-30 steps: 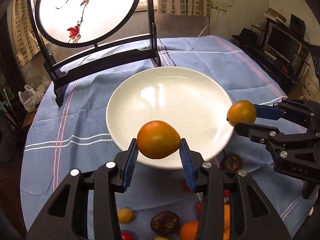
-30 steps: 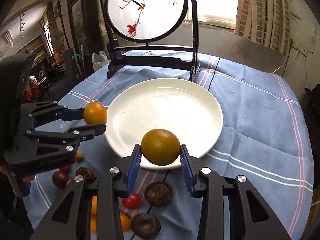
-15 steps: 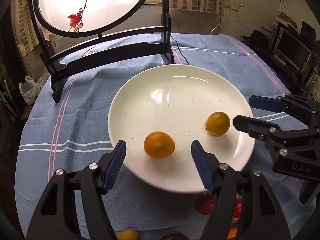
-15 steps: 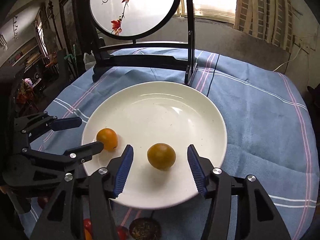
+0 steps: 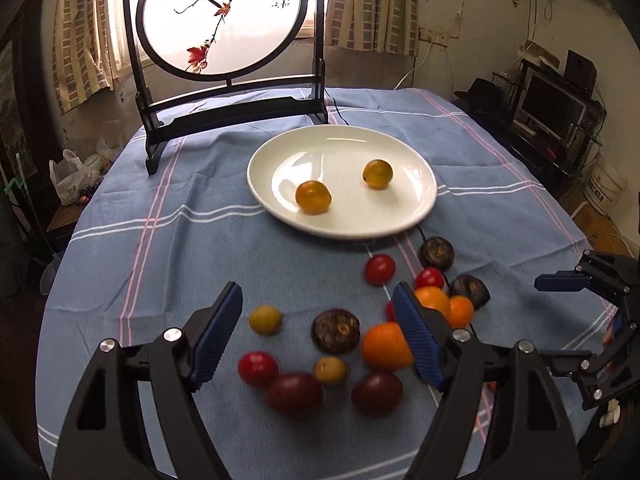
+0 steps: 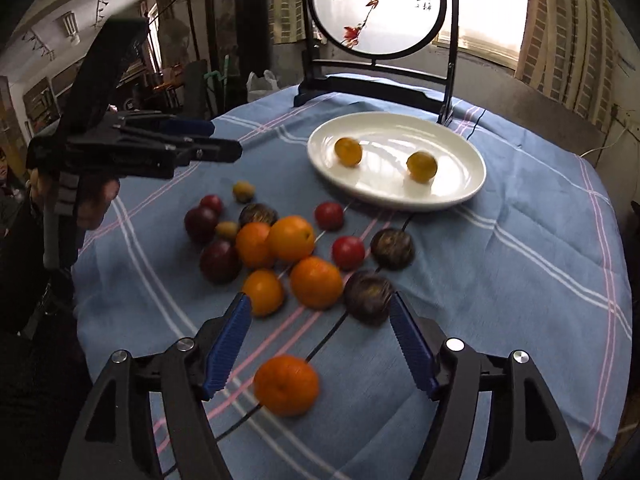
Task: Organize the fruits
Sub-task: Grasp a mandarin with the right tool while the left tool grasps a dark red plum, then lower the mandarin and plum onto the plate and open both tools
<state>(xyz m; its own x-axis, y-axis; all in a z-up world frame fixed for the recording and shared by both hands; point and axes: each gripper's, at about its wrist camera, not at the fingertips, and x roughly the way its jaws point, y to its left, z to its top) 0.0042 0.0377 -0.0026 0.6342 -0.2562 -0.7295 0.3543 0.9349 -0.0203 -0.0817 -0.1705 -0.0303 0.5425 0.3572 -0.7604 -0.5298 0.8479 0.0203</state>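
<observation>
Two oranges (image 5: 313, 197) (image 5: 377, 173) lie apart on the plate (image 5: 416, 204), upper centre. Both grippers, left (image 5: 318, 336) and right (image 6: 320, 344), stand wide and hold nothing above the loose fruit (image 6: 291, 239).

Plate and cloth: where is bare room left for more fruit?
The white plate holds only two yellow-orange fruits; its rim areas are bare. The blue cloth left of the plate is free. The fruit pile in front is crowded.
</observation>
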